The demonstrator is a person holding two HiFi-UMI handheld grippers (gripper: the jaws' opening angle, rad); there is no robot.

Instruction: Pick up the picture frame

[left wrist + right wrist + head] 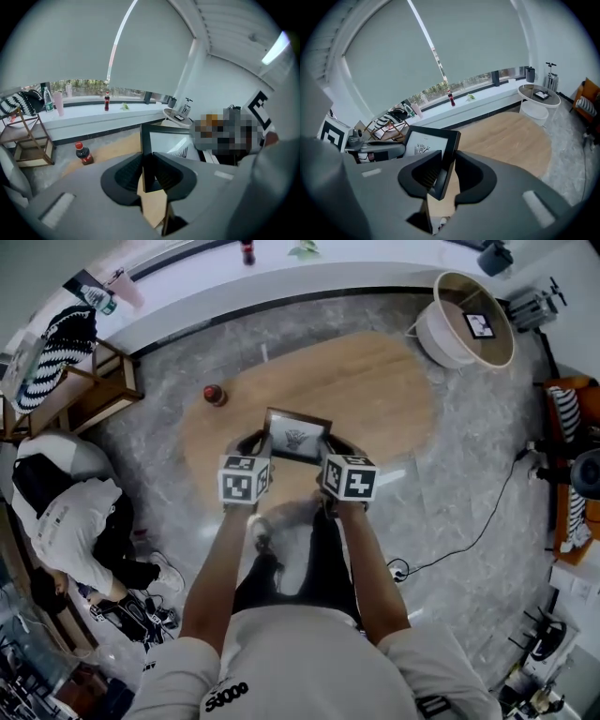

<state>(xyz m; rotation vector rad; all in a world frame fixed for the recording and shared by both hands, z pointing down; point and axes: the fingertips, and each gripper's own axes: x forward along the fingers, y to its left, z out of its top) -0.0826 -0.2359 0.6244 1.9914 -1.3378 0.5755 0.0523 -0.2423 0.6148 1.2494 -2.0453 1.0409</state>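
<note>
Already the picture frame hangs in the air over the oval wooden table, upright with its printed face toward the person, carried between two grippers. The left gripper pinches the frame's left edge, and in the left gripper view the dark border stands squarely between the ribbed pads, which close on it from both sides. The right gripper clamps the opposite edge. In the right gripper view the frame's lower corner sits slightly askew between the jaws, so that hold looks like the weaker of the two. Doing this step well seems to mean keeping both hands level with each other and at a constant spacing, since drawing them apart could pull an edge out of a grip and pushing them together could twist the frame. Steady pressure matters too, because the thin border gives the pads little to bite on. The cola bottle stands well apart on the table's left part and is no obstacle.
</note>
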